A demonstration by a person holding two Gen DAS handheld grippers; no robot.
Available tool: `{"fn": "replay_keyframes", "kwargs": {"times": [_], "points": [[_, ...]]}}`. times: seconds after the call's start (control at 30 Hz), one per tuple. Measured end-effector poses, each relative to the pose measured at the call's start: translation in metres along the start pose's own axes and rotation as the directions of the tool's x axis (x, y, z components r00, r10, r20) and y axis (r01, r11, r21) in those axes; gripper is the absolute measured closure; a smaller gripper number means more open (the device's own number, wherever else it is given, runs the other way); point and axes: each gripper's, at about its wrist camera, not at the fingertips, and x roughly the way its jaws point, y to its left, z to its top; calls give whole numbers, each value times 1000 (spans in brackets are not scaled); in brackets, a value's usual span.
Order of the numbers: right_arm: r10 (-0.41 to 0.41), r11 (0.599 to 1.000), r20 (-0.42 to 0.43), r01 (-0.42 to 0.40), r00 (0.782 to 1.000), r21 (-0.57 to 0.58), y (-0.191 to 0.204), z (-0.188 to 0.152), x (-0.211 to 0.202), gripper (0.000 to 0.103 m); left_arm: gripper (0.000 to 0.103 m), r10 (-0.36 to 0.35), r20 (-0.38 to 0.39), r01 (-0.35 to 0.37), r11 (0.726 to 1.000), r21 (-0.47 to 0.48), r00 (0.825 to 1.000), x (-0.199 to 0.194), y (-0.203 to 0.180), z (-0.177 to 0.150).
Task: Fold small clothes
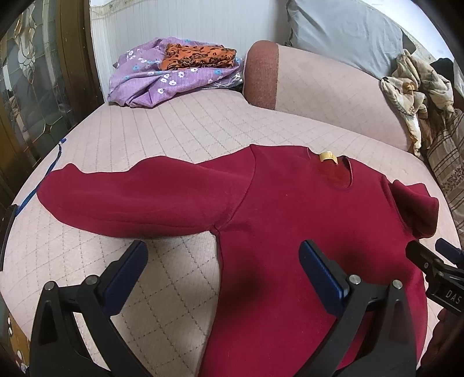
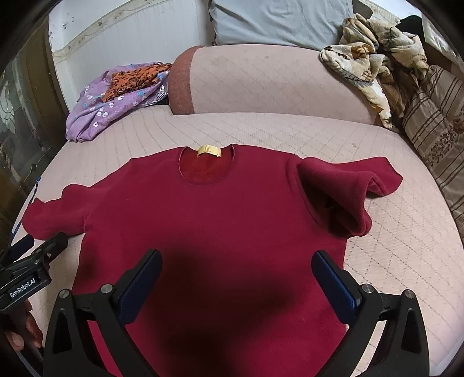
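A dark red long-sleeved sweater (image 1: 290, 208) (image 2: 208, 220) lies flat on a quilted pink bed cover, neck with a yellow label (image 2: 208, 150) pointing away. Its left sleeve (image 1: 130, 197) stretches out sideways; its right sleeve (image 2: 342, 185) is bunched and folded back on itself. My left gripper (image 1: 223, 261) hangs open over the sweater's left edge under the armpit, holding nothing. My right gripper (image 2: 236, 269) is open above the lower middle of the body, casting a shadow there. Each gripper shows at the other view's edge (image 1: 435, 269) (image 2: 32, 266).
A purple floral cloth (image 1: 162, 78) with an orange patterned garment (image 1: 200, 55) lies at the far left. A pink bolster (image 2: 275, 84), a grey pillow (image 2: 278, 23), a crumpled beige cloth (image 2: 374, 58) and a striped cushion (image 2: 435, 124) line the back and right. A hand (image 2: 26, 330) holds the left gripper.
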Motion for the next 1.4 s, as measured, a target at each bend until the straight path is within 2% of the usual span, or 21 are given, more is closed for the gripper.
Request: {"fn": "replay_keyframes", "kwargs": {"times": [0.93,1.2,1.4], "points": [[19,1000,-48,-20,999,-8,13,5,30,0,0,31,-33,-32,999,-41,999,19,27,4],[23,1000,-54,-23,998,-10,17,7,36,0,0,67,-49,-73,990,-120,997,25,68,6],[31,999,-61,-32,998,-12,21,8,40,0,0,154,-64,-165,961,-222,986,30,129,9]]}}
